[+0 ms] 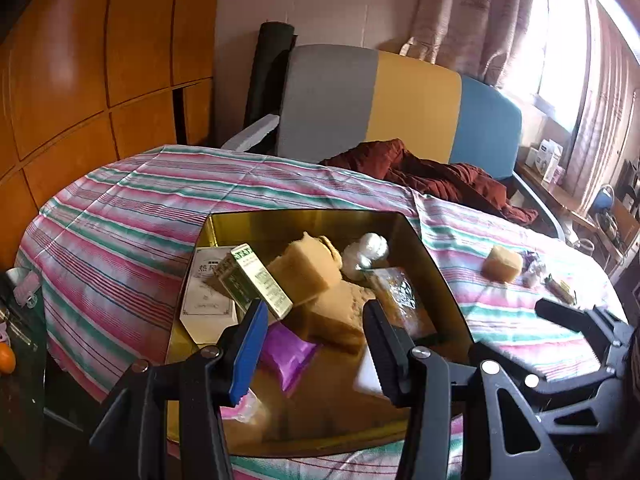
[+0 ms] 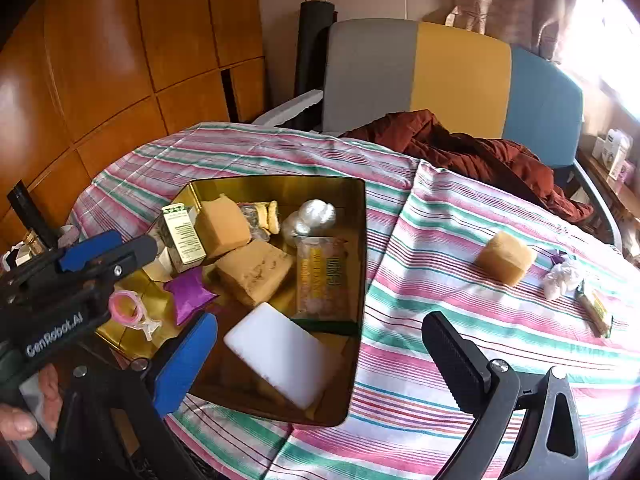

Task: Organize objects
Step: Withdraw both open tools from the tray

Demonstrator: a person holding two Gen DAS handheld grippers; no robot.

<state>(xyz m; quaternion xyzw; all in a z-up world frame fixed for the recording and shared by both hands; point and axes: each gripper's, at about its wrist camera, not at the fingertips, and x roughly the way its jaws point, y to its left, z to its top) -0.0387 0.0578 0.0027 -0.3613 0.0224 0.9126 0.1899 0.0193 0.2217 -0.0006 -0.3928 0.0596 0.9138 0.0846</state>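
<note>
A desk draped in a pink, green and white striped cloth [image 2: 460, 320] stands before wooden panelling. At left, the gold metal tin [image 2: 360, 240] holds sponges, cartons and packets. The left gripper [image 1: 316, 320] hovers over it, jaws apart, nothing between them. The right gripper [image 2: 320, 356] is wide apart and empty. Judgement: between placements. Next, reach right for the loose tan sponge block [image 2: 506, 258], well apart from the tin.

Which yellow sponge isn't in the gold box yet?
The lone yellow sponge on the striped cloth, right of the gold box. The other two sponges already lie inside the box.
</note>
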